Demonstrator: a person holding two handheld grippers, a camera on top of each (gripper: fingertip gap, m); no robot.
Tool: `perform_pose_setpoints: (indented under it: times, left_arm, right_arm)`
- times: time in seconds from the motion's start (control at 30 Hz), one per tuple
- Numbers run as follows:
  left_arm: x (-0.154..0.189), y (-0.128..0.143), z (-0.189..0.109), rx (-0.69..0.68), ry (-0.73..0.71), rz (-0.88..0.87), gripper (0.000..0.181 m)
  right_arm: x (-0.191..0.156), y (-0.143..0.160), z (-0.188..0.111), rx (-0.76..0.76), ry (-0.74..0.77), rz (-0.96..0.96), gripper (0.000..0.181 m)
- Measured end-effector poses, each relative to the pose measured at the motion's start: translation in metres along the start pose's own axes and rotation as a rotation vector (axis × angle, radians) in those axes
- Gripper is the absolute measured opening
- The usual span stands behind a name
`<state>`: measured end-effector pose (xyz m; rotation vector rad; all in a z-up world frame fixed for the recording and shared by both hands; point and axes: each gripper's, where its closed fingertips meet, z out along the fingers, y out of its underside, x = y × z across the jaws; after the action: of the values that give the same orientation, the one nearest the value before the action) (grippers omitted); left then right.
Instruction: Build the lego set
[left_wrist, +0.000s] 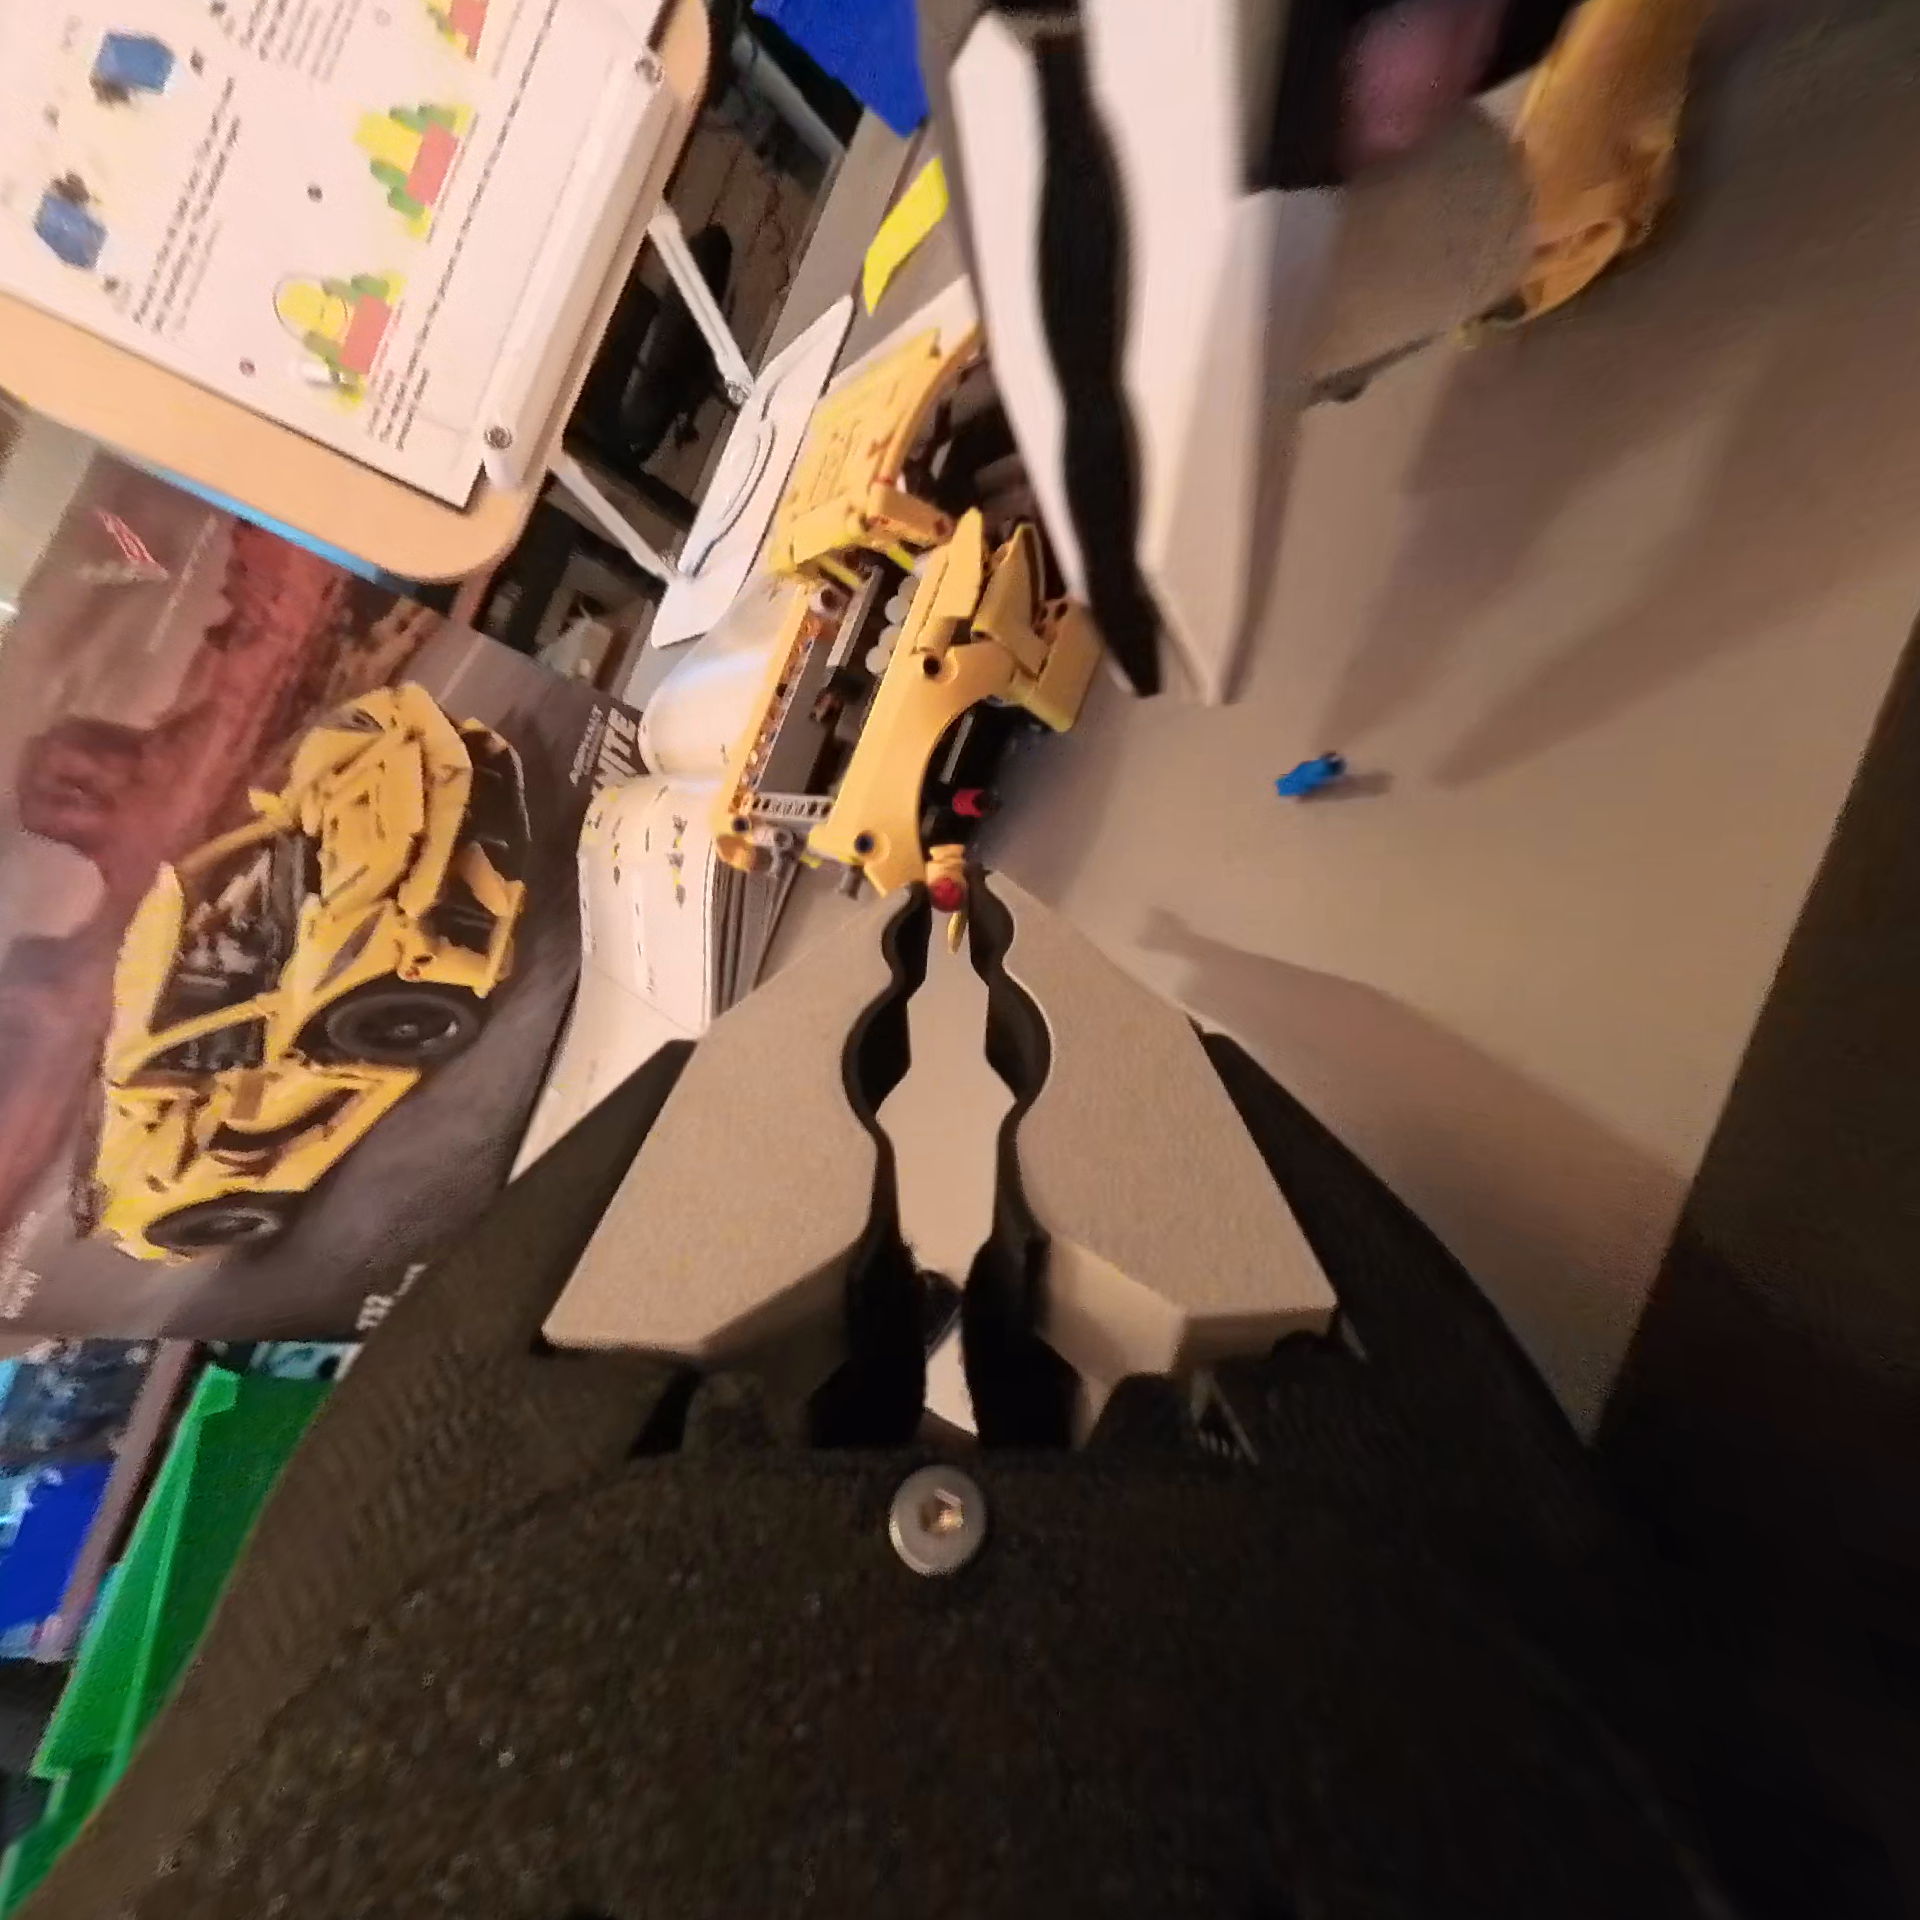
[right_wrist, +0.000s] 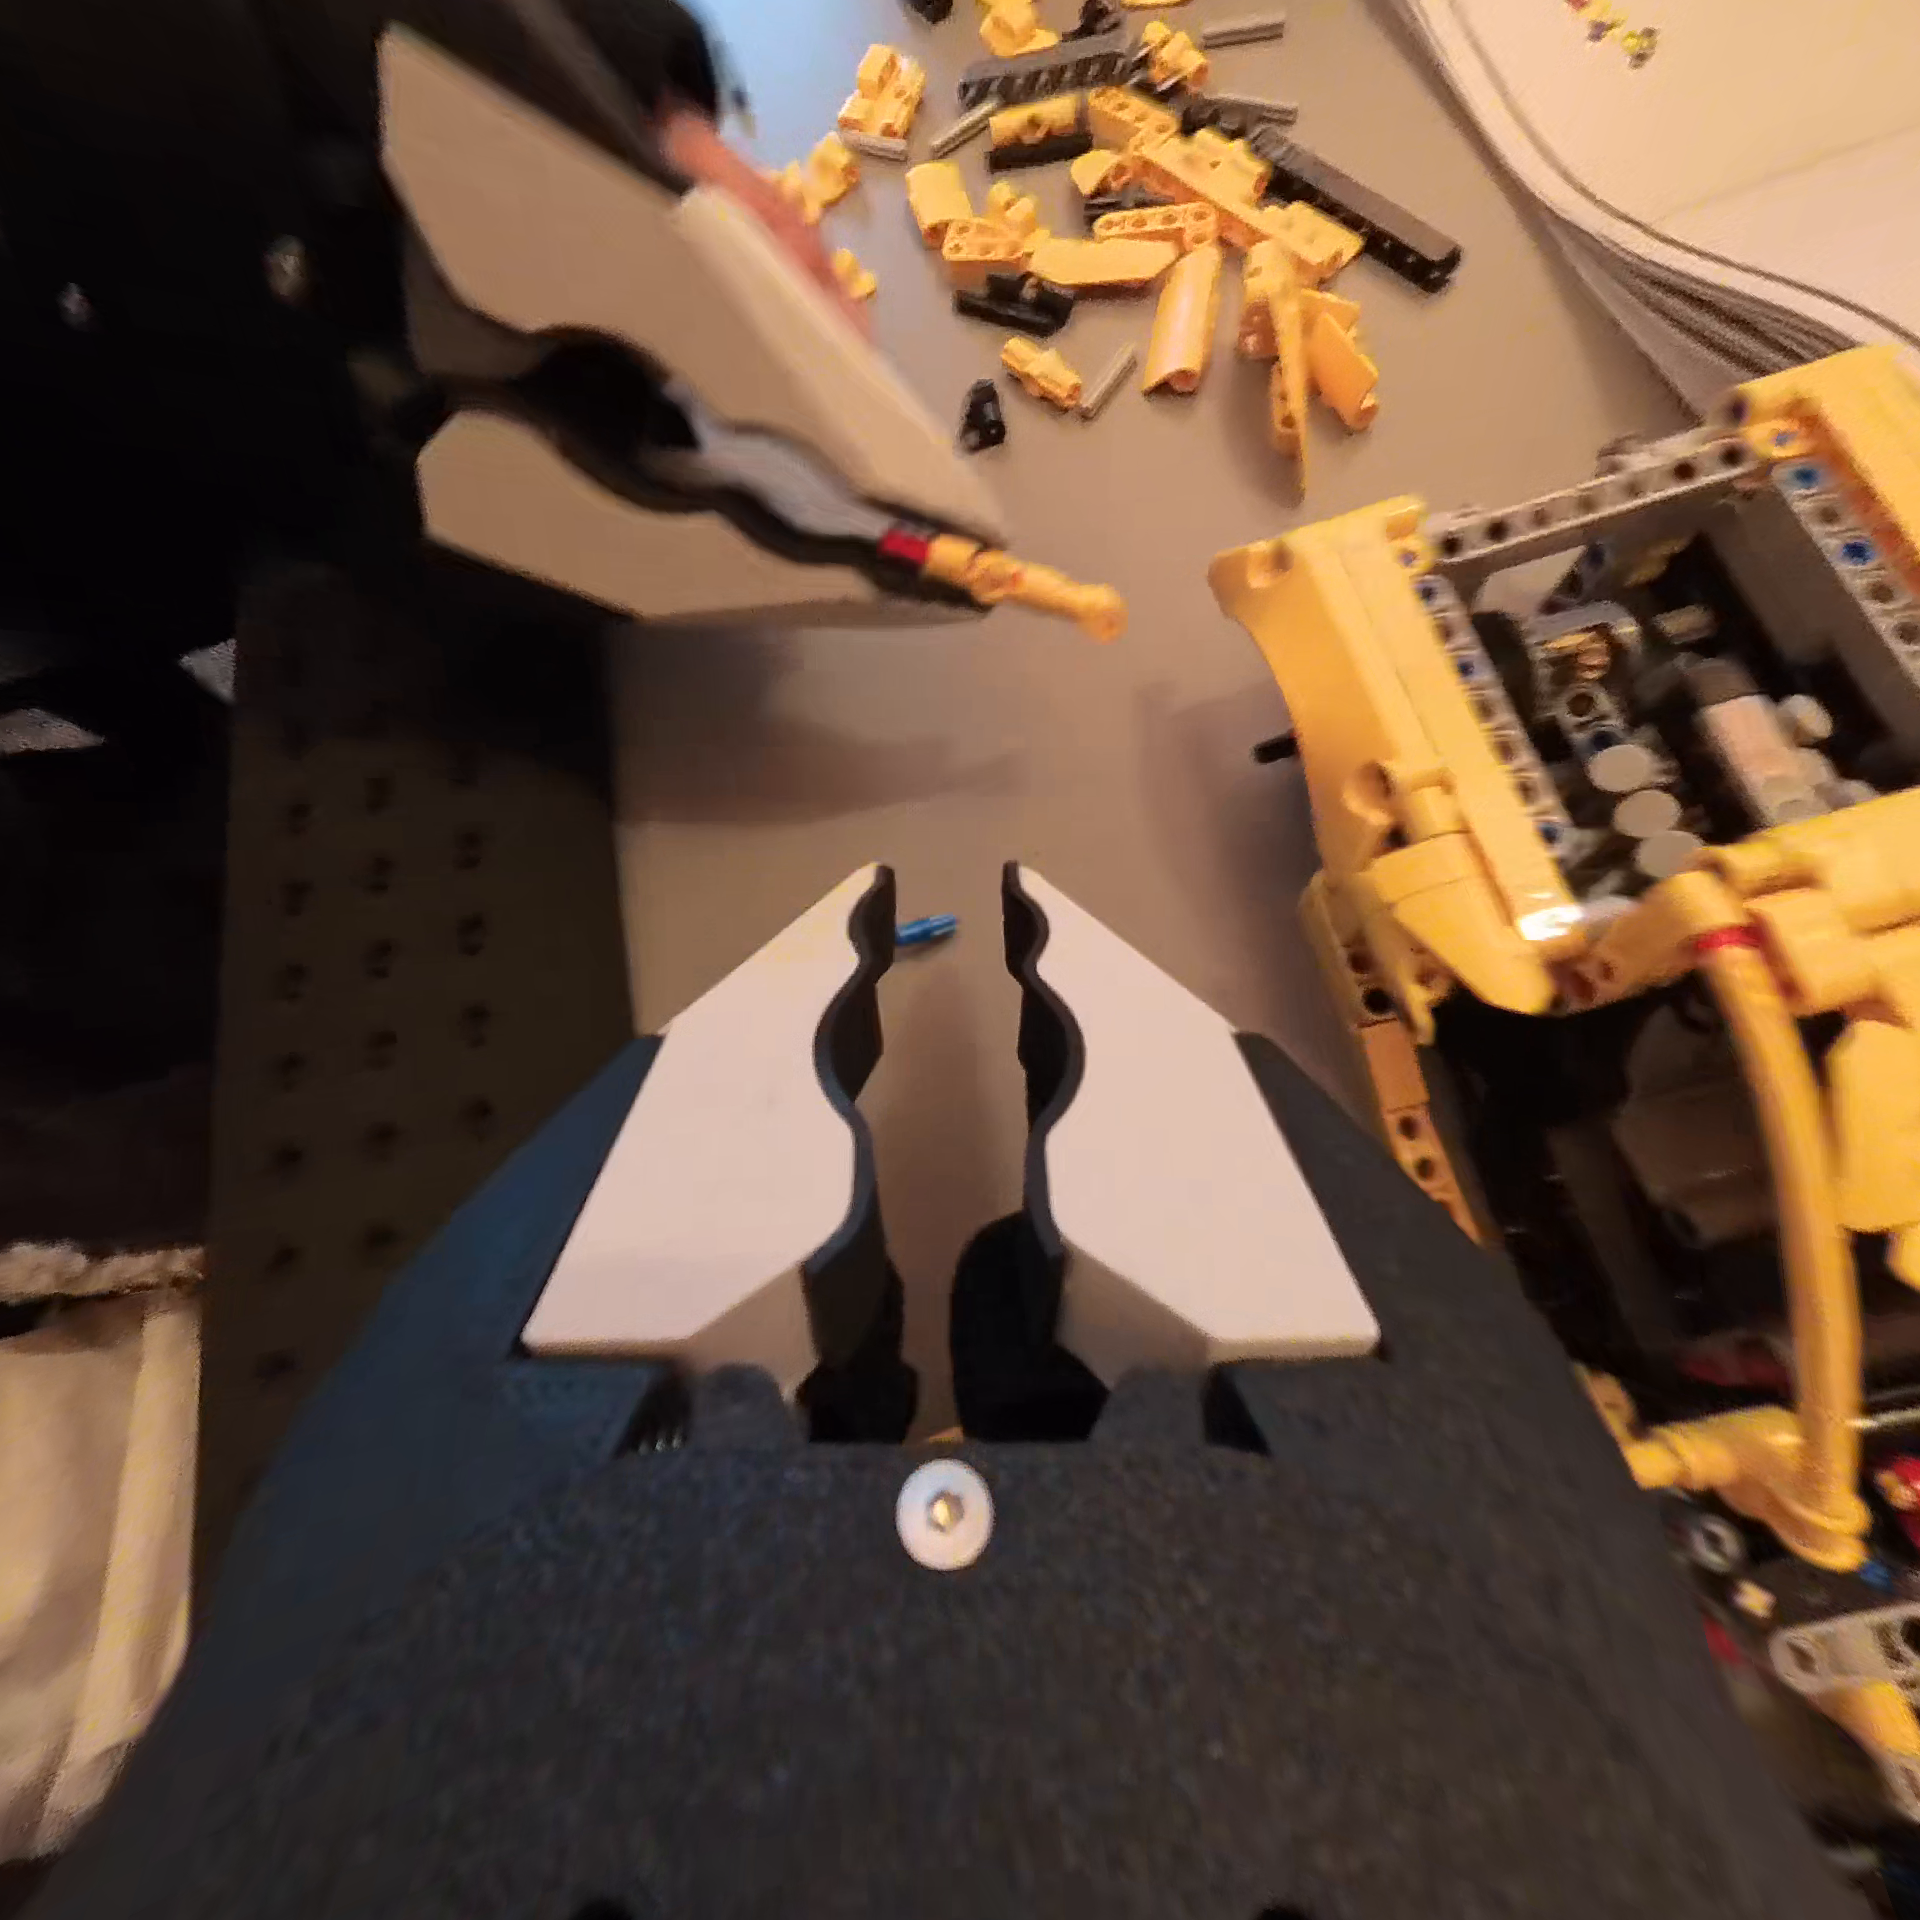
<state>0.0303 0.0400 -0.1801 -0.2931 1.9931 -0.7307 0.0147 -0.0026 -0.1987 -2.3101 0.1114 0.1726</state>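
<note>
My left gripper is shut on a small yellow and red piece, held in the air just in front of the half-built yellow car model. The right wrist view shows this gripper at upper left, with the piece sticking out toward the model. My right gripper is open and empty, hovering over the grey table. A small blue pin lies on the table under its tips and also shows in the left wrist view. The right gripper reaches in from above there.
A pile of loose yellow and black pieces lies at the far side of the table. An open instruction booklet and the set's box lie beside the model. A board with a printed sheet stands behind. A perforated dark plate lies left. The grippers' ends are close to 5 centimeters from one another.
</note>
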Motion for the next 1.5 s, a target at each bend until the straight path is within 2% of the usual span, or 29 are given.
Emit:
perform_pose_setpoints:
  times: [0.13, 0.23, 0.3, 0.4, 0.6, 0.87, 1.07, 1.27, 1.43, 1.5]
  left_arm:
    - [0.002, 0.001, 0.002, -0.002, 0.017, -0.004, 0.007]
    - [0.003, 0.001, 0.003, -0.011, 0.010, 0.013, 0.007]
    - [-0.002, 0.004, 0.003, -0.021, -0.007, 0.000, 0.007]
    - [-0.010, 0.012, 0.003, -0.041, -0.022, -0.054, 0.007]
    - [-0.025, 0.026, -0.002, -0.061, -0.040, -0.146, 0.007]
    - [-0.037, 0.032, -0.006, -0.048, -0.055, -0.232, 0.007]
    - [-0.035, 0.030, -0.007, -0.040, -0.043, -0.225, 0.007]
    - [-0.032, 0.028, -0.006, -0.034, -0.032, -0.210, 0.007]
    - [-0.029, 0.028, -0.006, -0.034, -0.022, -0.207, 0.007]
    - [-0.028, 0.028, -0.006, -0.033, -0.016, -0.201, 0.007]
  right_arm:
    - [-0.009, 0.018, 0.005, -0.074, 0.063, -0.103, 0.020]
    - [-0.011, 0.024, 0.012, -0.097, 0.061, -0.056, 0.019]
    - [-0.018, 0.021, 0.021, -0.075, 0.038, -0.025, 0.021]
    - [-0.019, 0.015, 0.037, -0.078, 0.096, -0.072, 0.024]
    - [-0.015, 0.005, 0.048, -0.085, 0.150, -0.062, 0.023]
    - [-0.017, -0.013, 0.067, -0.070, 0.090, -0.042, 0.025]
    - [-0.013, -0.006, 0.059, -0.099, 0.142, -0.121, 0.021]
    - [-0.014, -0.003, 0.057, -0.125, 0.071, -0.182, 0.020]
    - [-0.007, -0.006, 0.059, -0.112, 0.111, -0.212, 0.005]
    - [-0.006, -0.006, 0.058, -0.091, 0.121, -0.221, 0.005]
